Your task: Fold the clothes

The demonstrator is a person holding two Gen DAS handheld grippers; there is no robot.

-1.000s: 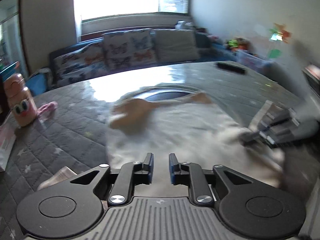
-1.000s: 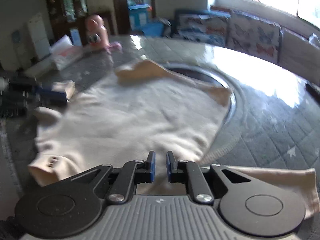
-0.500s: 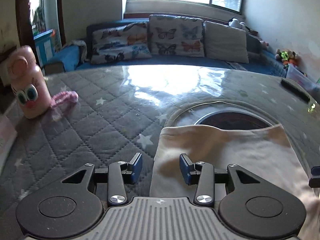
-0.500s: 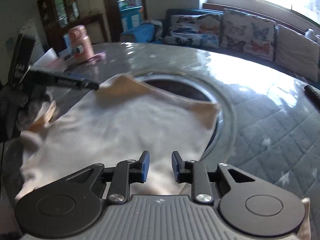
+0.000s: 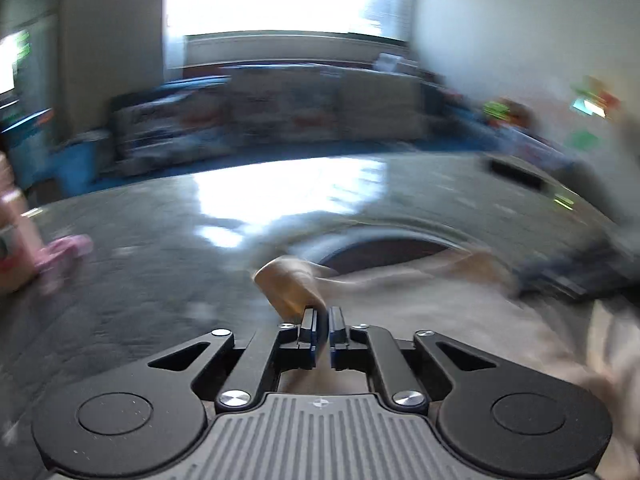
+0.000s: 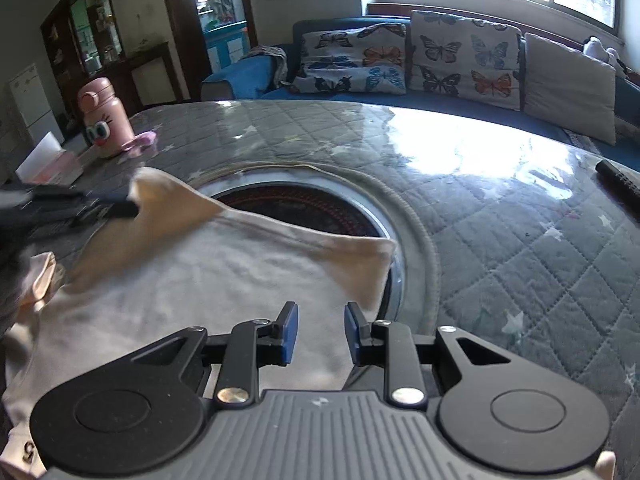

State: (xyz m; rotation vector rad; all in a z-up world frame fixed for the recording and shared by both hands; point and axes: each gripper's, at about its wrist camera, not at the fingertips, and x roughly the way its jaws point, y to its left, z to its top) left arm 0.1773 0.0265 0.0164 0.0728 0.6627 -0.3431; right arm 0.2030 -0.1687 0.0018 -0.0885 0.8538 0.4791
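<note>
Cream garment (image 6: 208, 276) spread on the quilted table (image 6: 520, 248), one corner pinched.
Your left gripper (image 5: 323, 322) has its jaws nearly closed on the garment's far corner; your right gripper (image 6: 318, 330) hangs wide open over the cloth, gripping nothing.

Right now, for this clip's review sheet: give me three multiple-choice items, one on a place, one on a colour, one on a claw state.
1. Where does the cartoon-eyed bottle stand?
A. far left of the table
B. on the sofa
C. on the garment

2. What colour is the garment?
A. navy
B. cream
C. red

3. How are the claws?
A. both open
B. left claw shut on the garment, right claw open
C. both shut

Answers: 1 A, it stands on the quilted cover by a tissue box. 2 B, pale cloth throughout. 3 B, the right wrist view shows a raised corner pinched, and a wide gap nearer.
</note>
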